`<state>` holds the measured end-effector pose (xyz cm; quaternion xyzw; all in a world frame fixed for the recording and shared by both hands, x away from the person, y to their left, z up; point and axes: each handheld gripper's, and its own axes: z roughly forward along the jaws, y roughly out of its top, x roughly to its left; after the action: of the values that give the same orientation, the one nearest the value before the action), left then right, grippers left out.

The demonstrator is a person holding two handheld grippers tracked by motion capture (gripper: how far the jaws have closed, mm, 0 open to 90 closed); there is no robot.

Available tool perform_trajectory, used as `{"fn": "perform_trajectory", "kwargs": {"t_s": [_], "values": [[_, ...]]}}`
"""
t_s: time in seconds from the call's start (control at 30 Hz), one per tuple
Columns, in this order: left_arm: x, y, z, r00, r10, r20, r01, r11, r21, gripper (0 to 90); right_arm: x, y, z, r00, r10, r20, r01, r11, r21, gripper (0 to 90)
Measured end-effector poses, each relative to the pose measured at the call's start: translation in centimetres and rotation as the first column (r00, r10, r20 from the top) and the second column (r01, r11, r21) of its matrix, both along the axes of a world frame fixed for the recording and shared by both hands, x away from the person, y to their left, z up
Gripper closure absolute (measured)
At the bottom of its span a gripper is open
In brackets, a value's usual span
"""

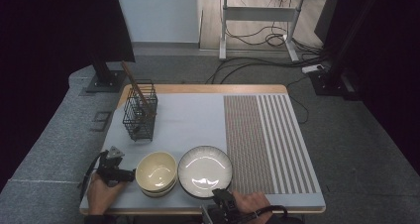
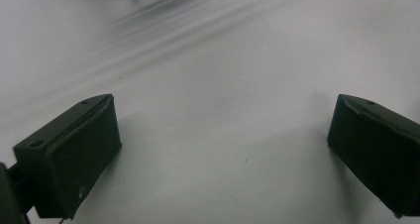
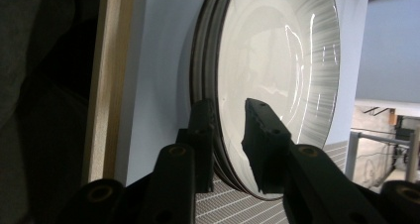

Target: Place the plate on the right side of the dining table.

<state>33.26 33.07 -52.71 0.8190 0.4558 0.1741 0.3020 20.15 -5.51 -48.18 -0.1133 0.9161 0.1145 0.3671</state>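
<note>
A white plate with a dark rim [image 1: 204, 170] lies near the table's front edge, and in the right gripper view the plate [image 3: 277, 65] looks to be the top one of a stack. My right gripper [image 1: 220, 194] [image 3: 229, 120] straddles its near rim, one jaw under the stack and one over the inner face, with a thin gap still showing. A cream bowl [image 1: 156, 170], stacked on another, sits left of the plate. Beside that bowl, my left gripper [image 1: 130, 175] [image 2: 223, 135] is open low over the grey mat [image 2: 213, 60], nothing between its jaws.
A black wire basket [image 1: 140, 110] holding wooden sticks [image 1: 132, 80] stands at the back left of the table. A striped woven mat [image 1: 267, 144] covers the right half. The wooden table edge [image 3: 106, 85] runs close by the plate.
</note>
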Motion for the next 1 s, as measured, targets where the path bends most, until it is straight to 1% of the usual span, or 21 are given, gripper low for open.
{"fn": "perform_trajectory", "kwargs": {"t_s": [0.03,0.1,0.13,0.17,0.27,0.3,0.47,0.5,0.7,0.87,0.93,0.97,1.0], "values": [[0.0,0.0,0.0,1.0,0.0,0.0,0.0,1.0,0.0,0.0,-0.1,0.1,-0.1,1.0,0.003,0.004,-0.003,1.0,-0.004,76.6],[0.0,0.0,0.0,1.0,0.0,0.0,0.0,1.0,0.0,0.0,-0.1,0.4,0.0,0.9999,0.011,0.003,-0.011,0.9994,-0.033,80.1],[0.0,0.0,0.0,1.0,0.0,0.0,0.0,1.0,0.0,0.0,-0.1,0.4,0.0,0.9999,0.011,0.003,-0.011,0.9994,-0.033,80.1],[0.0,0.0,0.0,1.0,0.0,0.0,0.0,1.0,0.0,0.0,-0.2,0.7,-0.1,0.9999,0.013,0.003,-0.013,0.9989,-0.046,81.5],[0.0,0.0,0.0,1.0,0.0,0.0,0.0,1.0,0.0,0.0,-0.2,0.8,-0.1,0.9998,0.019,0.006,-0.018,0.9987,-0.048,81.9],[0.0,0.0,0.0,1.0,0.0,0.0,0.0,1.0,0.0,0.0,0.0,0.9,0.0,0.9997,0.023,-0.002,-0.023,0.9986,-0.048,82.0],[0.0,0.0,0.0,1.0,0.0,0.0,0.0,1.0,0.0,0.0,0.0,1.1,0.0,0.9999,0.013,-0.003,-0.014,0.9983,-0.057,82.8],[0.0,0.0,0.0,1.0,0.0,0.0,0.0,1.0,0.0,0.0,0.1,1.2,0.1,0.9998,0.013,-0.012,-0.014,0.9986,-0.05,82.7],[0.0,0.0,0.0,1.0,0.0,0.0,0.0,1.0,0.0,0.0,0.2,1.3,0.2,0.9997,0.012,-0.023,-0.014,0.9985,-0.053,82.7],[0.0,0.0,0.0,1.0,0.0,0.0,0.0,1.0,0.0,0.0,0.2,1.5,0.2,0.9996,0.008,-0.026,-0.009,0.9984,-0.056,83.6],[0.0,0.0,0.0,1.0,0.0,-0.001,0.0,1.0,0.0,0.0,0.3,1.6,0.2,0.9996,0.016,-0.022,-0.017,0.9982,-0.058,84.1],[0.0,0.0,0.0,1.0,0.0,-0.001,0.0,1.0,0.0,0.0,0.3,1.7,0.2,0.9997,0.008,-0.025,-0.009,0.9977,-0.068,84.7],[0.0,0.0,0.0,1.0,0.0,-0.001,0.0,1.0,0.0,0.0,0.2,1.7,0.1,0.9997,0.002,-0.026,-0.004,0.9978,-0.067,85.1]]}}
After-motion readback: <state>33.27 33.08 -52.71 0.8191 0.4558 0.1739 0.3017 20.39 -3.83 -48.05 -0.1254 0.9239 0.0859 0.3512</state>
